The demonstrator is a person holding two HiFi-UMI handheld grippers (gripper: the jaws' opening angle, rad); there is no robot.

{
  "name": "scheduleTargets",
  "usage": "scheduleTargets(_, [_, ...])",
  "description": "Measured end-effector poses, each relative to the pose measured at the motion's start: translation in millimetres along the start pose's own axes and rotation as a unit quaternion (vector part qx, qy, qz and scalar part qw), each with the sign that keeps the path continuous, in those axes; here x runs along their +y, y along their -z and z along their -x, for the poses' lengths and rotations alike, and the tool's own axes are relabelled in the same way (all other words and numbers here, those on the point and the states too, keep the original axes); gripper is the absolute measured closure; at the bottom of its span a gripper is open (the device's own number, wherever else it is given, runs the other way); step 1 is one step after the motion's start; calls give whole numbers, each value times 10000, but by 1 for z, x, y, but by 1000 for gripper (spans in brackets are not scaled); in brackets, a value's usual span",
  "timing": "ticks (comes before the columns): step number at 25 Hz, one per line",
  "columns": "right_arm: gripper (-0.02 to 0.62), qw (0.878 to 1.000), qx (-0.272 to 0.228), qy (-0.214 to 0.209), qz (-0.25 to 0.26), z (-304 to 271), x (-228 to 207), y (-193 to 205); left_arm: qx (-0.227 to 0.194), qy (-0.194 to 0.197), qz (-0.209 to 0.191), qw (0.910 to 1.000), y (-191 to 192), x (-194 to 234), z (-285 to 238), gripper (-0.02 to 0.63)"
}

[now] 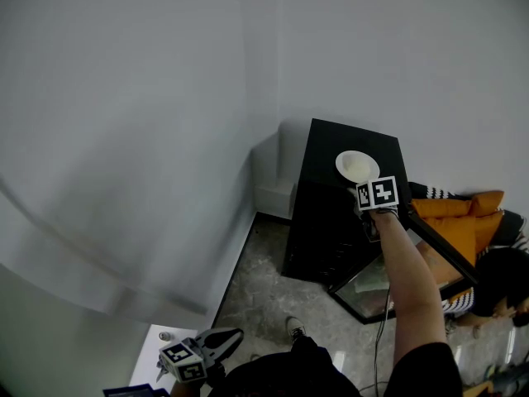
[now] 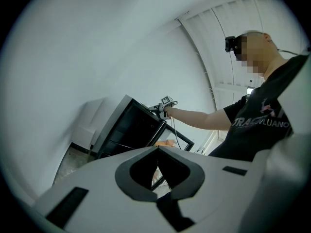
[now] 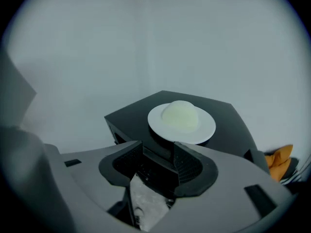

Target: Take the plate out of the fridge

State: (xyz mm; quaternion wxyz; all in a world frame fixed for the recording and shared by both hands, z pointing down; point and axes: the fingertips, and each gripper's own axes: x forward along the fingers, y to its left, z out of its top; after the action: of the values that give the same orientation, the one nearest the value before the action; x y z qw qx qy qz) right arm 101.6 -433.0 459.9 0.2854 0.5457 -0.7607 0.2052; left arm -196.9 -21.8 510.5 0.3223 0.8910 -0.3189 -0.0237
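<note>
Now we hold the right arm (image 1: 409,271) outstretched, right gripper (image 3: 158,152) open and empty beside the one plate (image 1: 357,166) atop the one fridge (image 1: 326,230); left gripper (image 1: 216,343) closed, empty, well off the fridge.

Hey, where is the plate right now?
The plate sits on top of the black fridge, right of centre in the head view, just ahead of the open right gripper.
</note>
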Motion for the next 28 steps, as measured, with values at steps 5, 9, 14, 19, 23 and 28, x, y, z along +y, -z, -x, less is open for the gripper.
scheduleTargets(5, [411, 9971, 51, 418, 633, 12, -9, 8, -127, 11, 45, 9999, 2, -1, 5, 601])
scheduleTargets(9, [413, 9983, -511, 213, 165, 35, -6, 9, 31, -31, -53, 10000, 5, -7, 6, 601])
scheduleTargets(14, [588, 9932, -1137, -192, 175, 70, 24, 36, 145, 153, -122, 9997, 11, -19, 1, 601])
scheduleTargets(19, [588, 9845, -1400, -1042, 155, 116, 89, 110, 426, 464, -201, 9978, 28, -34, 0, 601])
scheduleTargets(23, [588, 9797, -1336, -1480, -190, 156, 138, 187, 789, 785, -182, 9936, 50, -51, -4, 600])
scheduleTargets(28, [588, 9743, -1211, -1690, -864, 201, 180, 262, 1198, 1317, -309, 9835, 67, -77, -24, 601])
